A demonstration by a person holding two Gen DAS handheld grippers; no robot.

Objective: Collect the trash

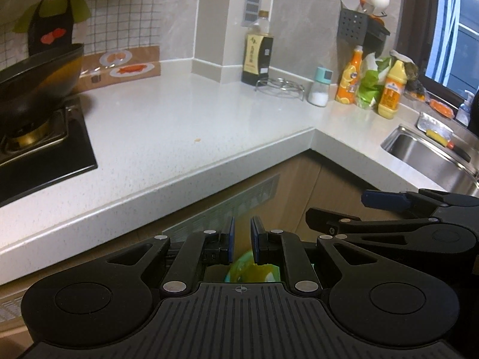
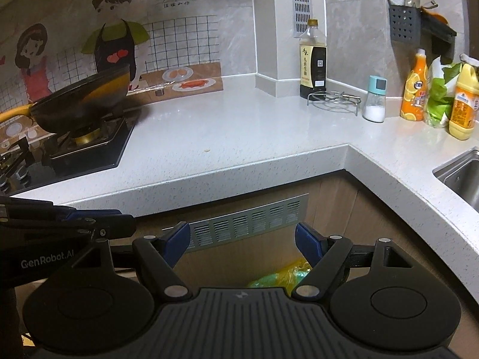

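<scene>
- Trash bag [image 2: 283, 275]: a yellow-green plastic bag sits low in front of the cabinet, below the countertop [image 2: 239, 137] corner; in the right wrist view it shows between and under the fingers, in the left wrist view [image 1: 254, 272] it lies just behind the blue pads.
- Left gripper [image 1: 242, 239]: its fingers are drawn close with a narrow gap left between the pads; whether they pinch any of the bag cannot be told.
- Right gripper [image 2: 242, 239]: fingers spread wide, nothing between them, hanging above the bag. The left gripper's body in the right view reads "GenRobot.AI".
- Wall caddy [image 2: 404, 24]: a dark perforated holder on the wall, with a white slotted paddle, a round white-headed tool and an orange-handled piece standing in it.
- Sink [image 1: 425, 149]: a steel basin set in the counter; a yellow sponge [image 1: 435, 133] lies at its far rim in a small tray.
- Wok [image 2: 83, 101]: a black pan with a yellow handle, tilted on the gas burner [image 2: 86, 140]; its inside cannot be seen.
- Salt shaker [image 2: 374, 100]: clear, with a teal lid, about a third full of white grains.
- Soy sauce bottle [image 2: 312, 56]: dark liquid, a label with Chinese characters, standing just behind a wire trivet [image 2: 335, 100].
- Orange bottle [image 2: 414, 86] and yellow bottle [image 2: 462, 101] stand with a green-and-white bag [image 2: 440, 95] between them; their labels are too small to read.
- Wall sticker [image 2: 113, 39]: cartoon cooks under large Chinese lettering.
</scene>
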